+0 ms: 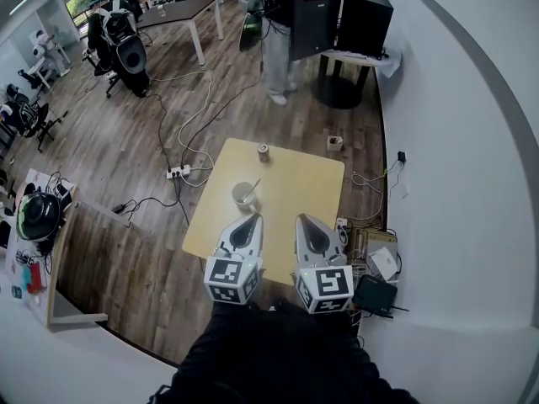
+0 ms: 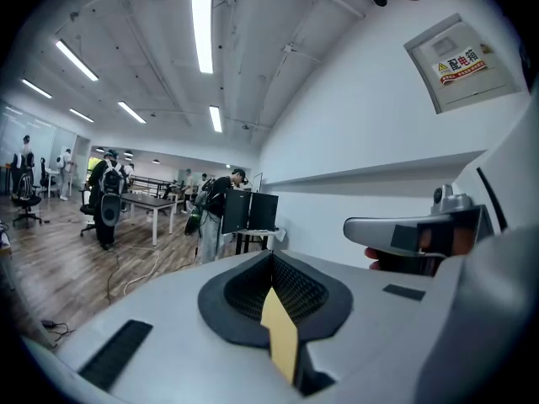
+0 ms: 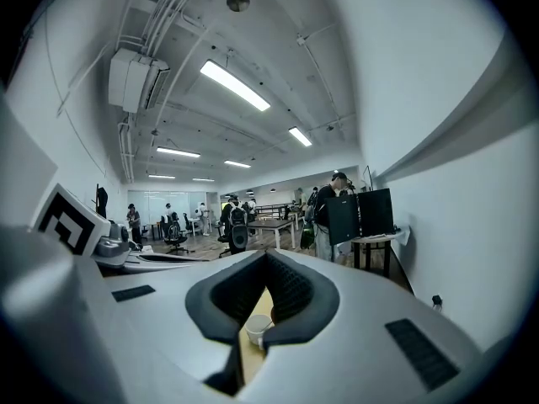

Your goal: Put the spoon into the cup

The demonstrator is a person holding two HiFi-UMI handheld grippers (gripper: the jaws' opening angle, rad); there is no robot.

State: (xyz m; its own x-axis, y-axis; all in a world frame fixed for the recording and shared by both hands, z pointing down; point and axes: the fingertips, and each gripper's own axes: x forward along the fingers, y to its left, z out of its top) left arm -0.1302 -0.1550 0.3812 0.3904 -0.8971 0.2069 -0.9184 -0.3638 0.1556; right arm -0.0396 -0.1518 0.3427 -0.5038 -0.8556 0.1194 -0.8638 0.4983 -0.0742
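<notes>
Both of my claws hover side by side over the near edge of the table [image 1: 295, 213], pointing out across the room rather than down at the work; the left gripper [image 1: 252, 218] has its jaws drawn together with nothing between them, and the right gripper [image 1: 304, 219] is likewise pressed closed and empty. The spoon [image 1: 254, 184] stands in the cup [image 1: 244, 195] near the middle of the tabletop, its handle leaning out over the rim toward the far right; I judge the placing step done and the moment one of standing clear. Nothing further seems called for beyond keeping both claws away from the cup so the leaning handle is not knocked.

The cup is small, round and pale, probably ceramic or plastic, though too small here to say which; the spoon is slim and dark against it. The tabletop is a smooth, matte, pale yellow-tan slab with rounded corners; a small round object [image 1: 263, 151] sits near its far edge, well apart from the cup. My claws are glossy light-grey shells with dark, ribbed pads lining the jaws; the floor [image 1: 126, 141] below is brown wood-look planking crossed by loose cables.
</notes>
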